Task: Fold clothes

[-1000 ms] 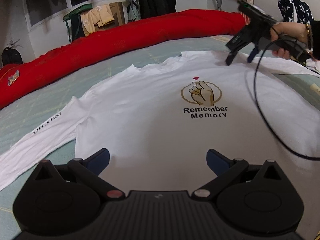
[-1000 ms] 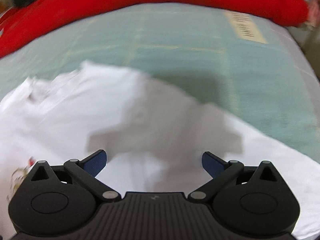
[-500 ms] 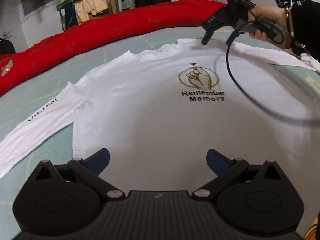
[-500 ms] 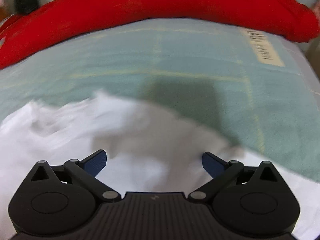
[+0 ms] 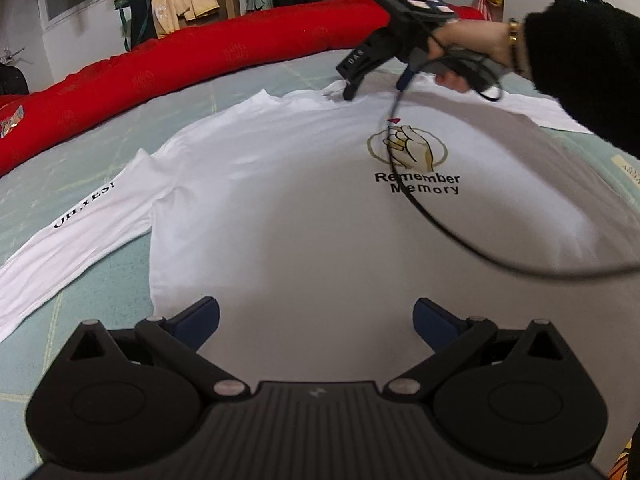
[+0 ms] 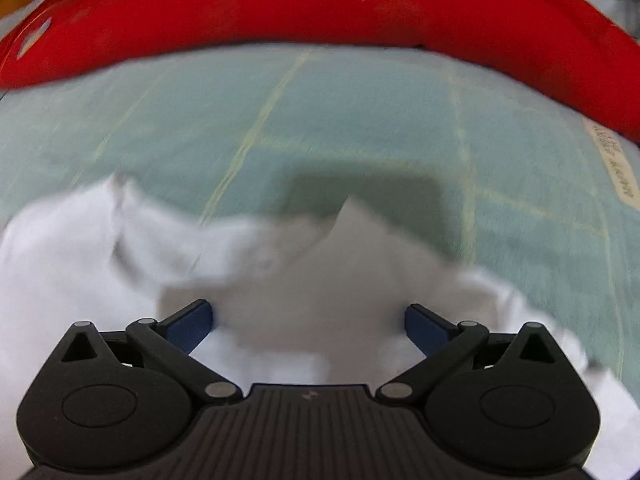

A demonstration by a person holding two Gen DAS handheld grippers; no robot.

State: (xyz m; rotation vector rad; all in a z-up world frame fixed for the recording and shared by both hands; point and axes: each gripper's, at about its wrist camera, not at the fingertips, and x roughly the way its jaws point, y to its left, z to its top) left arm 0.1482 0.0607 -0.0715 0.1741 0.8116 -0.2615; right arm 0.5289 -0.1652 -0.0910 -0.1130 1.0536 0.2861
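My left gripper (image 5: 316, 316) gapes above the white shirt's (image 5: 304, 200) hem; my right gripper (image 6: 308, 320), jaws spread, hovers over its collar (image 6: 168, 236).

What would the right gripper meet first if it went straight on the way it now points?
Most likely the collar edge of the white long-sleeved shirt, already between the open right gripper fingers. Beyond lies the green checked bed sheet; blur makes depth uncertain.

A pale green checked bed sheet (image 5: 256, 80) carries a white long-sleeved shirt (image 5: 280, 200) spread flat (sleeves stretched out sideways), with a long red bolster (image 5: 200, 56) along its far edge.
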